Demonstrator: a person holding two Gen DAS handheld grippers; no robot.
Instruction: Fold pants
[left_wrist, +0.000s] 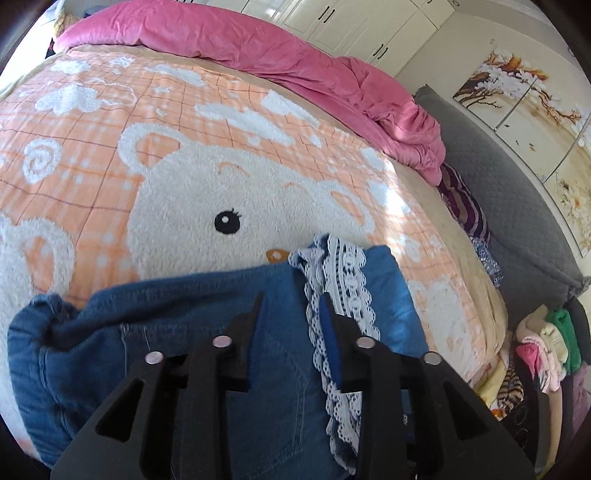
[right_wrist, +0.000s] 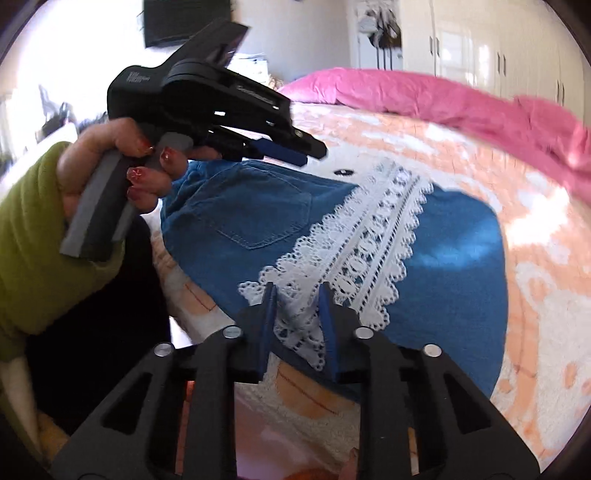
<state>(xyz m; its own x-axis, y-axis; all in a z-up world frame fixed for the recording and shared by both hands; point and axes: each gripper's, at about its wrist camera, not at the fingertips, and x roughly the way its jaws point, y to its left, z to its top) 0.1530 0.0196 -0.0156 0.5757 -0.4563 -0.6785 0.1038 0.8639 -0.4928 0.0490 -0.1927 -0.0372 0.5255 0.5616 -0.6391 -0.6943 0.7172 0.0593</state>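
Two grippers, both slightly parted. Right gripper (right_wrist: 298, 293) low at the near edge, straddling white lace trim (right_wrist: 369, 236), no firm pinch visible. Left gripper (left_wrist: 291, 299) raised above, holding nothing. Beneath, blue denim pants (right_wrist: 258, 206) folded flat on bear blanket (left_wrist: 184, 184); beyond, pink duvet (left_wrist: 258, 44).

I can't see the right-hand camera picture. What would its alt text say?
Folded blue jeans with a white lace band lie on a peach bear-print blanket. The right gripper sits at the lace's near end; a hand holds the left gripper above the jeans.
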